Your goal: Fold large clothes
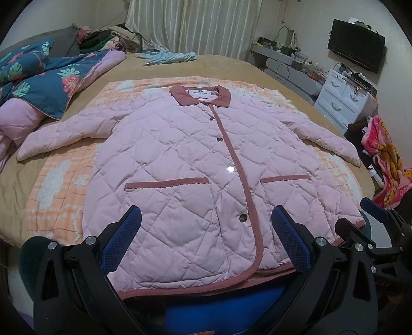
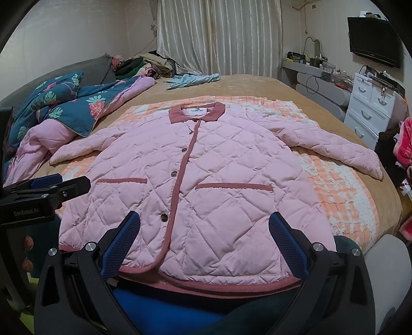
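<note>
On a tan bed [image 1: 244,69], a pink quilted jacket with rose trim [image 1: 180,165] lies flat, collar at 12 o'clock. Left gripper [image 1: 206,239] and right gripper [image 2: 204,242] hover at 6 o'clock, jaws wide, empty. Puffy, slippery quilting might slide, skewing folds.

A tan bedspread [image 1: 231,69] covers the bed beneath an orange checked blanket [image 1: 59,185]. A floral teal quilt [image 1: 43,74] lies bunched at left, a light blue garment [image 1: 170,56] near pale curtains [image 1: 190,23]. A wall-mounted television [image 1: 356,45] hangs above white drawers [image 1: 342,100].
</note>
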A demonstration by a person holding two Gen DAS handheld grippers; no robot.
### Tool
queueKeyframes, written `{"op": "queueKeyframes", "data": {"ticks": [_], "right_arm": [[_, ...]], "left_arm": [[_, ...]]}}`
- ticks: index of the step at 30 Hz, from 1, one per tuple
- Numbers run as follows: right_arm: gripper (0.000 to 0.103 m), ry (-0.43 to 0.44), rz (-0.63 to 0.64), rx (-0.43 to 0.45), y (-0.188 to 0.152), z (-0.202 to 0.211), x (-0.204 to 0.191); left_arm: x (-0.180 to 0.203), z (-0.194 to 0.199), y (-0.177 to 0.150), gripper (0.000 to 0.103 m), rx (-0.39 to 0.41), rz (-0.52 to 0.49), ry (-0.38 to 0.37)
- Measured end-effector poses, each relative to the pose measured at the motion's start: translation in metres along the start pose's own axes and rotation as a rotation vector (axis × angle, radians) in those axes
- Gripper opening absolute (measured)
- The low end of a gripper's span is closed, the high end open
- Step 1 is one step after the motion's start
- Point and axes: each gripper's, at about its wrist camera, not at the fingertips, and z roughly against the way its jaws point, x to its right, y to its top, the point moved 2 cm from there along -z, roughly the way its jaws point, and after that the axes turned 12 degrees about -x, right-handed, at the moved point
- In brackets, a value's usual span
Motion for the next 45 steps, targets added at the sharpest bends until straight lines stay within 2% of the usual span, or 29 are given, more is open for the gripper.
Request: {"op": "queueKeyframes", "data": {"ticks": [29,45], "right_arm": [[0.099,0.002,0.002,-0.003,-0.001,-0.003,-0.001],[0.099,-0.036,0.008,-0.045,0.015,-0.017,0.006]], "left_arm": [[0.004,0.003,0.004,0.094,0.012,-0.012,-0.006],[-0.005,-0.023,0.016,0.094,-0.033,0.014,0.015]]}}
